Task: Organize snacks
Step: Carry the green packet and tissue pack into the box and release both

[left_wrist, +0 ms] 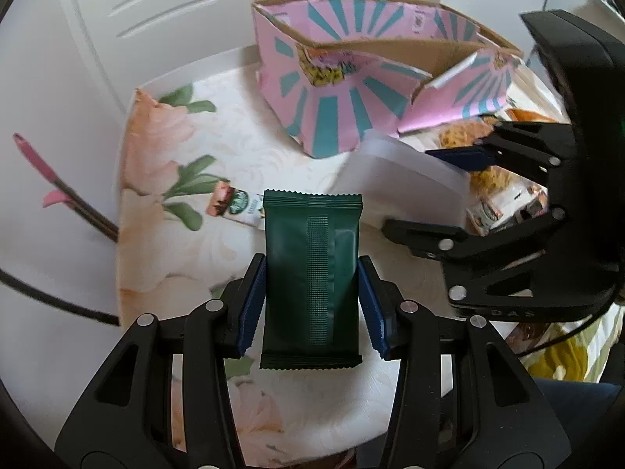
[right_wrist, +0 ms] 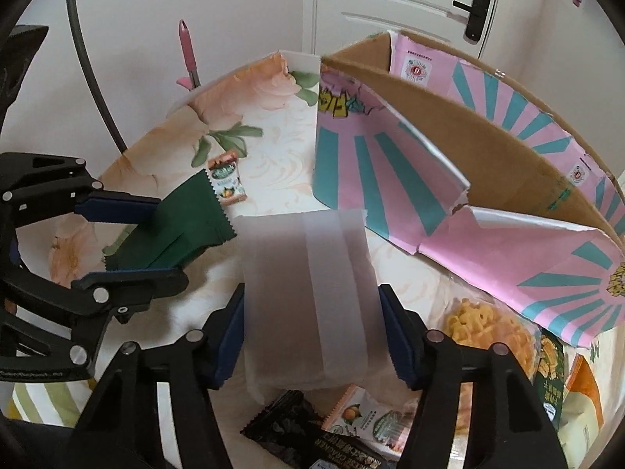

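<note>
The left gripper (left_wrist: 312,305) points steeply down at the table, its blue pads (left_wrist: 252,305) pressed against both long edges of a dark green packet (left_wrist: 312,269). The right gripper (right_wrist: 312,332) is pitched down just as steeply beside it, its pads (right_wrist: 230,336) clamped on the sides of a frosted white packet (right_wrist: 308,285)

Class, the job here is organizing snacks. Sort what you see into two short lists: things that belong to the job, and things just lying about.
Belongs to the job:
- dark green packet in the left gripper
- white packet between the right gripper jaws
- pink and teal box
- small orange sachet
- black cracker packet
- bag of yellow puffs

Just lying about:
- floral tablecloth
- pink-handled tool
- door handle
</note>
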`<act>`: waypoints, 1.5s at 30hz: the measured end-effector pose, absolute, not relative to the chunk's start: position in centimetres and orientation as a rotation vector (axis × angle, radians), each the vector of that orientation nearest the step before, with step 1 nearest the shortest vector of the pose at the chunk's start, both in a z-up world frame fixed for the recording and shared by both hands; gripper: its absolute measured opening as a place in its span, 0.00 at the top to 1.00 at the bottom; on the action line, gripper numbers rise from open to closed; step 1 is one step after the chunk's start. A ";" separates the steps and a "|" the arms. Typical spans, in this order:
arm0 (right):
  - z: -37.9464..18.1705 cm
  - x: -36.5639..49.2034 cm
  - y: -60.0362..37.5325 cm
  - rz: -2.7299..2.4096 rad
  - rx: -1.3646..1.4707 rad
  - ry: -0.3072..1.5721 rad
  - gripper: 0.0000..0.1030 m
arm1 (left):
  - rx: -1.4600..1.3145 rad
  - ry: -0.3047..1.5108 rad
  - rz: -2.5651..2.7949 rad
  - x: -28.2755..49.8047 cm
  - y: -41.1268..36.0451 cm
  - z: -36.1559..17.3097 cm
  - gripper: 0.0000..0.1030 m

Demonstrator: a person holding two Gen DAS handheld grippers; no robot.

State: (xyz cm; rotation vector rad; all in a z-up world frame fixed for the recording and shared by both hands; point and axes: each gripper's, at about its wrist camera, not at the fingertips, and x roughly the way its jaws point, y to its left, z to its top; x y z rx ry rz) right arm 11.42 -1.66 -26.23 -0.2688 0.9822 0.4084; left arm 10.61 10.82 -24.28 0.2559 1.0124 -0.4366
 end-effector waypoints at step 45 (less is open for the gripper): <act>-13.5 22.2 -23.1 0.201 0.037 0.993 0.43 | 0.108 1.147 -0.376 29.0 -7.2 -17.6 0.59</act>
